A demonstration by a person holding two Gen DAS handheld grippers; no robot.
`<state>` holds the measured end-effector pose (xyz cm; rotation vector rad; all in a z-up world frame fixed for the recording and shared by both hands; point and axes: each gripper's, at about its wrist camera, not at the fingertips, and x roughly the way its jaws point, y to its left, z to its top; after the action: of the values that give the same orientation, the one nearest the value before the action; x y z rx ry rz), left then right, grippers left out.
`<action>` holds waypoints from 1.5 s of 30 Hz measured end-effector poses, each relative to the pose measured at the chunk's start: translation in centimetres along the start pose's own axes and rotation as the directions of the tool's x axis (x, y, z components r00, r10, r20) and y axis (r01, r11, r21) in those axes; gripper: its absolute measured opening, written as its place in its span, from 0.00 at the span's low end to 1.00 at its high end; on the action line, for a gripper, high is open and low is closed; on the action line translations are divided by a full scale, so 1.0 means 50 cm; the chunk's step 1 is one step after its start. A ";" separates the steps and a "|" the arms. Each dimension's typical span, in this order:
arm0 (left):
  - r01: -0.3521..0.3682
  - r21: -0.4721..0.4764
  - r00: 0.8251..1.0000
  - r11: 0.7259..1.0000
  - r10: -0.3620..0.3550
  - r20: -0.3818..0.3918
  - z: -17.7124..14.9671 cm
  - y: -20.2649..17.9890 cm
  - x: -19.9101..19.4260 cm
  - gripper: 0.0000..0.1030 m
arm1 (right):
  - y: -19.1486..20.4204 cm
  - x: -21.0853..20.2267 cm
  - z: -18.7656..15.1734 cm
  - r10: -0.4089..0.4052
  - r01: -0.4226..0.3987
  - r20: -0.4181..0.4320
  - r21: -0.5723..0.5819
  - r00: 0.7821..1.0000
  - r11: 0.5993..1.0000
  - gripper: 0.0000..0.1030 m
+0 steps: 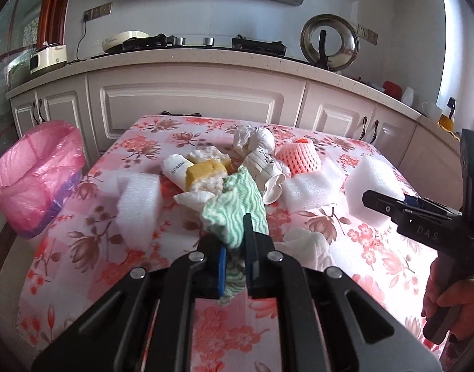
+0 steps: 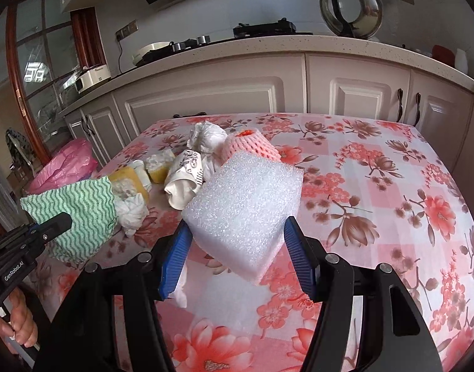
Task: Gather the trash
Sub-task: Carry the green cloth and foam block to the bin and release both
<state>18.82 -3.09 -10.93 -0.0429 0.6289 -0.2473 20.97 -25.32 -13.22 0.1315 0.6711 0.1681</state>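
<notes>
My left gripper [image 1: 237, 241] is shut on a green-and-white wavy cloth [image 1: 237, 204], which hangs lifted off the flowered table [image 1: 97, 279]. The right wrist view shows that cloth [image 2: 81, 210] bunched at the left gripper [image 2: 60, 221]. My right gripper [image 2: 237, 223] is shut on a white foam block [image 2: 246, 204], its blue pads [image 2: 178, 248] pressing both sides, held above the table. From the left wrist view the right gripper [image 1: 370, 198] and its foam block [image 1: 370, 179] are at the right. A bin lined with a pink bag [image 1: 35, 170] stands left of the table.
On the table lie a paper cup [image 1: 264, 170], yellow sponge [image 1: 205, 170], pink foam net [image 1: 299, 155], another foam block [image 1: 137, 201], foam sheet [image 1: 311, 186] and crumpled tissue [image 1: 311, 245]. Kitchen cabinets [image 1: 190, 102] run behind.
</notes>
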 end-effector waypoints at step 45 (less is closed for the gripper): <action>-0.340 -0.224 0.911 0.914 0.379 0.164 0.039 0.328 -0.216 0.09 | 0.500 0.071 0.132 0.458 -0.424 0.007 -0.367 0.889 0.828 0.57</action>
<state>15.07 15.34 -4.99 -0.1333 0.4421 0.1776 25.05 -0.59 -5.88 -0.0583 0.4950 0.7262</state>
